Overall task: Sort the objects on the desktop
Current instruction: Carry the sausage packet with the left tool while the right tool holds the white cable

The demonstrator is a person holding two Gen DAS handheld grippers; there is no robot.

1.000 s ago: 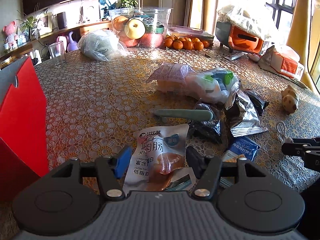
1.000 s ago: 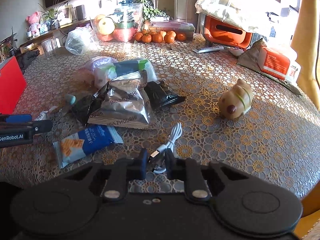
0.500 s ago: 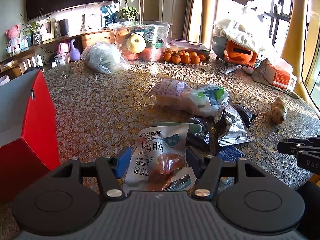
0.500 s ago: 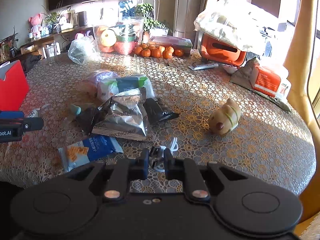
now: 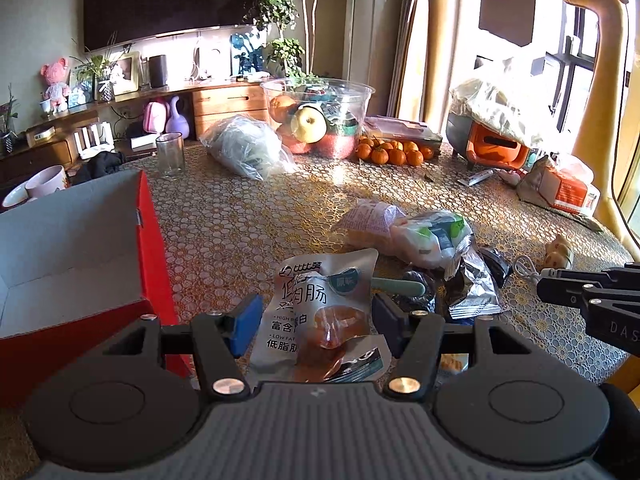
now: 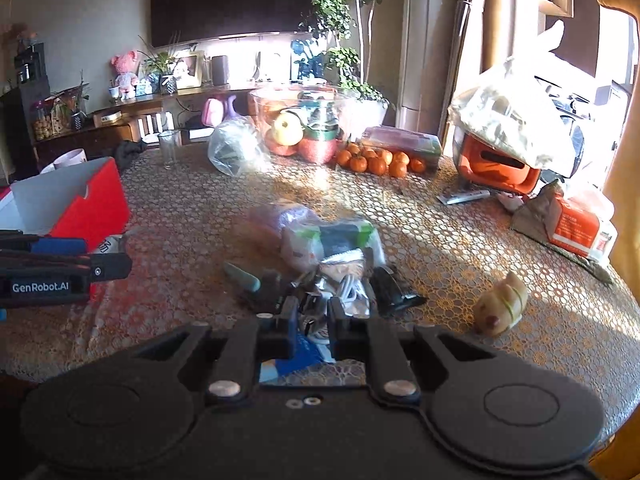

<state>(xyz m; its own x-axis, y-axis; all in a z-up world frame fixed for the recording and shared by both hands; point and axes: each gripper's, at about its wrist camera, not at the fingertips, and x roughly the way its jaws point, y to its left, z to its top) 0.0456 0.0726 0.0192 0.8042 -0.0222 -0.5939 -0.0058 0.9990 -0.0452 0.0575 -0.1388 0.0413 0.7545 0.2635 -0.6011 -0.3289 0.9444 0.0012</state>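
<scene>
1. Living-room setting: round table (image 5: 248,232) under a gold lace-patterned cloth, sunlit from windows at the right.
2. Sausage snack pouch (image 5: 320,316), white with orange contents: gripped between the blue pads of the left gripper (image 5: 314,322), raised above the cloth, upright.
3. White USB cable (image 6: 350,290): pinched in the clenched right gripper (image 6: 313,322), lifted over the snack pile; in the left view its loop (image 5: 524,266) hung from the tips.
4. Red box (image 5: 80,248), grey inside, open: just left of the pouch, at the table edge.
5. Snack pile, mid-table: silver foil bag (image 5: 474,284), clear bag of green-labelled packets (image 5: 432,236), teal handle (image 5: 398,288), black item (image 6: 390,290), blue packet (image 6: 296,358).
6. Small tan pig toy (image 6: 500,306): right of the pile, apart from it.
7. Far side: clear fruit tub (image 5: 316,116), tangerines (image 5: 394,154), glass (image 5: 170,154), orange appliance (image 5: 496,150) under plastic.
</scene>
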